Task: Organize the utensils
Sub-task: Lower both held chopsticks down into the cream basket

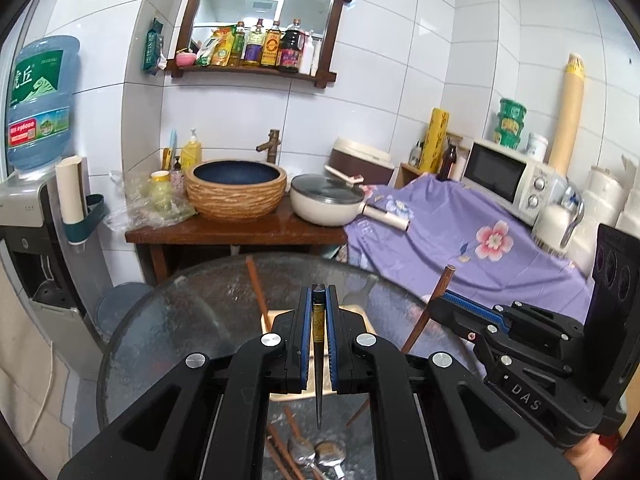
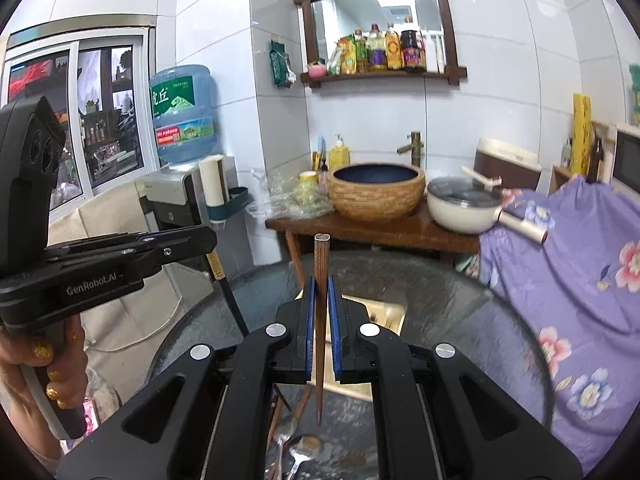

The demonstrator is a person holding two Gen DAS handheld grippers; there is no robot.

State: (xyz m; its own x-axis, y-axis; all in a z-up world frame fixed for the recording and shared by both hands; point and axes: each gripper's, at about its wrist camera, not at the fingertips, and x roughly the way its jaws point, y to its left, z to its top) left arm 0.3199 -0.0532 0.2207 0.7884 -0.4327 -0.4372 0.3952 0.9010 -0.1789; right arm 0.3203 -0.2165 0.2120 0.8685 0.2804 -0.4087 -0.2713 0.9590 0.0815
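Two grippers, one chopstick each: left gripper (image 1: 319,344) clamps black chopstick (image 1: 318,380), right gripper (image 2: 319,340) clamps brown chopstick (image 2: 319,320). Both held upright over wooden holder (image 1: 272,320) on glass table (image 1: 180,320), likely for dropping in. Spoons (image 1: 320,456) lie below.

"DAS" stands on the right gripper (image 1: 440,300), lower right of the left wrist view. "GenRobot.AI" stands on the left gripper (image 2: 208,240); "虎丘" marks the water jug (image 2: 185,114).
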